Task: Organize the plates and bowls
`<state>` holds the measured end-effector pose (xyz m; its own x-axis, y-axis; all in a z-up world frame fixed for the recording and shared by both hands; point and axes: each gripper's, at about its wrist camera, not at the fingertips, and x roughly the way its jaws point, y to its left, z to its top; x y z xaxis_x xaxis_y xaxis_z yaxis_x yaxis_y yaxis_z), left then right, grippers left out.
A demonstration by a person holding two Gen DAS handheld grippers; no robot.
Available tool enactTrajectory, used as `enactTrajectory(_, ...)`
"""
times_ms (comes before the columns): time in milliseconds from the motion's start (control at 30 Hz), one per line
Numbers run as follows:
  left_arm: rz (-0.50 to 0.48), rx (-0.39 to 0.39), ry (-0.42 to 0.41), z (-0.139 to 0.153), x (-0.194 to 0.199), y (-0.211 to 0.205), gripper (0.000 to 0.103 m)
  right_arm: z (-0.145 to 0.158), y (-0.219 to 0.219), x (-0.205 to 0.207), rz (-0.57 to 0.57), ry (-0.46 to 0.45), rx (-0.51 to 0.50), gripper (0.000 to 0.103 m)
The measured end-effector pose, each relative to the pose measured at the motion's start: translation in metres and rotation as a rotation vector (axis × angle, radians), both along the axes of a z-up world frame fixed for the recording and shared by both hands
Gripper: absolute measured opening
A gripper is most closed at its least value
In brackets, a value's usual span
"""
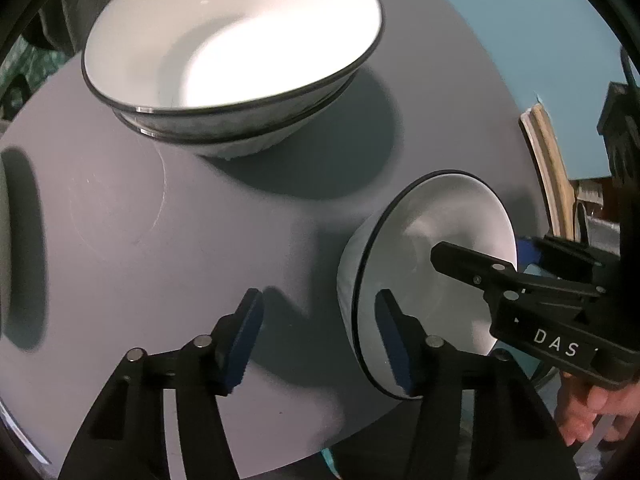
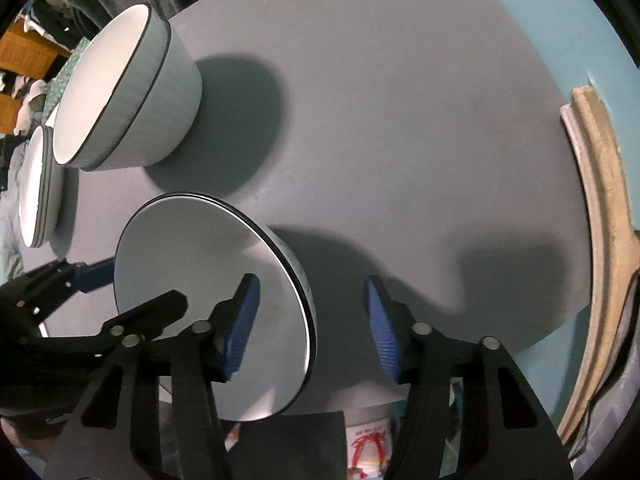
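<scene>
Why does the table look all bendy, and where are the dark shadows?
Left wrist view: the fisheye lens curves the grey table; the stacked bowls cast a dark shadow to their right, with glare inside. Right wrist view: same bending; the single bowl shadows the table to its right.

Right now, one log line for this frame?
left gripper: open, astride bowl rim | right gripper: open, astride opposite rim | stacked bowls: behind | table

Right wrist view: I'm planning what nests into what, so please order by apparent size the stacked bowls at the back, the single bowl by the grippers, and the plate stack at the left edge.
1. Single bowl, though nearness inflates it.
2. Stacked bowls.
3. Plate stack, seen edge-on, so unsure.
</scene>
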<state>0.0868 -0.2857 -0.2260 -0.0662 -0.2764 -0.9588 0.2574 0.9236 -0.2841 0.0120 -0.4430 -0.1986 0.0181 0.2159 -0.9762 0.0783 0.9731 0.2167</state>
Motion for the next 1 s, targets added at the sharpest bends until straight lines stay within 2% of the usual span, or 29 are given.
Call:
enactTrajectory(67,0.010,-0.012,0.012,-0.002,0.001,0.003,0.048,-0.002,0.000,0.002,-0.003,0.008,0.014,0.039)
enactTrajectory(133,0.018,-0.019,0.028,-0.004,0.002,0.004,0.041,-0.003,0.003,0.003,-0.007,0.013,0.024,0.036)
enactTrajectory(267,0.035,-0.064,0.067,-0.005,0.004,0.005,0.030,-0.005,0.009,0.004,-0.006,0.026,0.041,0.019)
enactTrajectory(400,-0.003,-0.056,0.057,-0.002,0.001,0.001,0.012,-0.003,0.019,-0.001,-0.004,0.025,0.023,0.013)
enactTrajectory(467,-0.009,-0.038,0.042,-0.002,-0.001,0.002,0.011,-0.002,0.019,-0.001,-0.012,0.029,0.044,0.010)
enactTrajectory(667,0.009,-0.016,0.031,0.003,-0.010,0.017,0.011,0.001,0.040,-0.002,0.009,0.041,0.060,0.010)
enactTrajectory(933,0.061,0.010,0.029,0.010,-0.017,0.061,0.011,0.005,0.081,0.006,0.072,0.045,0.094,0.010)
enactTrajectory(1000,0.075,0.018,0.031,0.009,-0.017,0.071,0.011,0.003,0.073,0.004,0.084,0.046,0.100,0.010)
